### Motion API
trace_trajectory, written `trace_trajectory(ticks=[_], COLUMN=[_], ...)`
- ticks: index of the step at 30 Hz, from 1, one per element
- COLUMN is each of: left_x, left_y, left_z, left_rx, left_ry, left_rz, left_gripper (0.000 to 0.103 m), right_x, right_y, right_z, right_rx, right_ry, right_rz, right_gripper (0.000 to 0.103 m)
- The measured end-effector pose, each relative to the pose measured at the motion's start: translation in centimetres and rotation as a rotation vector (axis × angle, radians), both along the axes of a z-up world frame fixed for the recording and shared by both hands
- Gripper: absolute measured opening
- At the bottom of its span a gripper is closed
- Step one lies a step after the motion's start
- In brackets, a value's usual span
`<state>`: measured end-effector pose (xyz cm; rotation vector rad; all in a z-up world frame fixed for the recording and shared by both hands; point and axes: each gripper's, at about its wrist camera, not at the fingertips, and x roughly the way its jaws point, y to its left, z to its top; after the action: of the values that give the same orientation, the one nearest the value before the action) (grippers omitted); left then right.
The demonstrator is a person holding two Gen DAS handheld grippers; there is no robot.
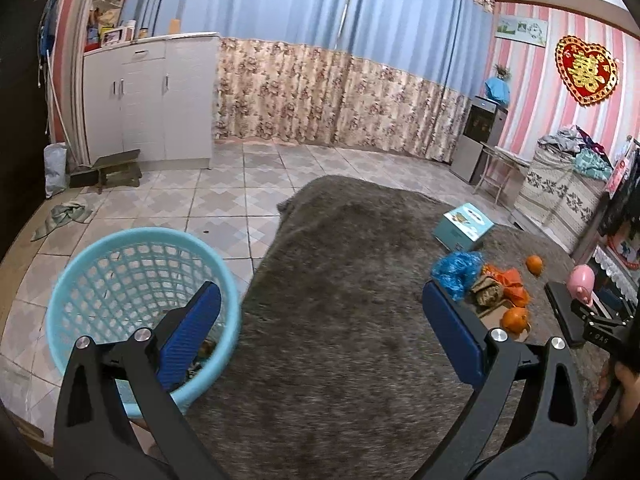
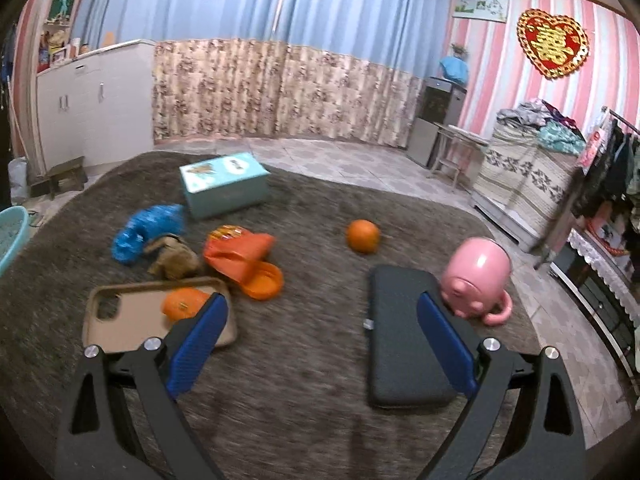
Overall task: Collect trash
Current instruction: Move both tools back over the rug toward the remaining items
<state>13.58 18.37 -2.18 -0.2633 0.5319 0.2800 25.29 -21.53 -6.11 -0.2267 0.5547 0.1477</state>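
A light blue mesh basket stands on the tiled floor at the left edge of the grey fuzzy table cover; something lies at its bottom. My left gripper is open and empty, above the cover beside the basket. On the cover lie a crumpled blue wrapper, a brown crumpled wrapper and an orange wrapper; they also show in the left wrist view, the blue one nearest. My right gripper is open and empty above the cover, right of the wrappers.
A teal box, a loose orange, an orange on a tan phone case, a black pad and an overturned pink mug lie on the cover. A white cabinet and small stool stand beyond.
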Motion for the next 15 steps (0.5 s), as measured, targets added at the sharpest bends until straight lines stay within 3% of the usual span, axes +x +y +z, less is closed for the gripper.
trace_trajectory(ticks=[15], left_x=[3.8], left_y=[-4.8], left_z=[-1.2], left_rx=[0.014], left_ry=[0.031], left_rz=[-0.093], left_gripper=[0.097], right_x=[1.5], right_y=[-3.9], right_z=[-0.6], right_rx=[0.022], right_ry=[0.012], right_rz=[-0.050], right_gripper=[0.094])
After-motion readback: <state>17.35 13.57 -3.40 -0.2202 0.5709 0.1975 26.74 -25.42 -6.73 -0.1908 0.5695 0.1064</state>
